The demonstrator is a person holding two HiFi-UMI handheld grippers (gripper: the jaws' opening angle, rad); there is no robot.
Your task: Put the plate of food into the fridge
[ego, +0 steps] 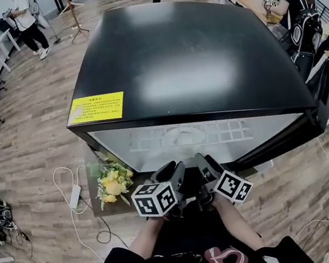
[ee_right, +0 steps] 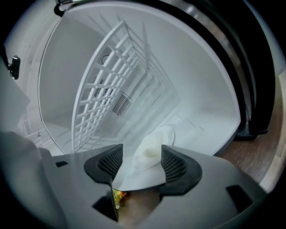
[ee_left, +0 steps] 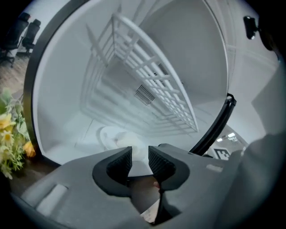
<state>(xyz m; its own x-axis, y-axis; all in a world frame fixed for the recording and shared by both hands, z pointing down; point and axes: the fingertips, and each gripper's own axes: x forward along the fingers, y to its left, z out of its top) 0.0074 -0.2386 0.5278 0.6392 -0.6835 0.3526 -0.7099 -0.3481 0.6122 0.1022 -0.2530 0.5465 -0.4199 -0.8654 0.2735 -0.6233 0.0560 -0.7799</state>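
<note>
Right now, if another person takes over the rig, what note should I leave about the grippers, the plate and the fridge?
Left gripper: open, empty, at the mouth of the fridge.
Right gripper: open, empty, pointing at the plate.
Plate: it carries white food and lies on the fridge floor under the wire shelf, apart from both grippers.
Done: the plate is inside.
Left: probably draw both grippers back, then shut the door, which stands open on the right.
</note>
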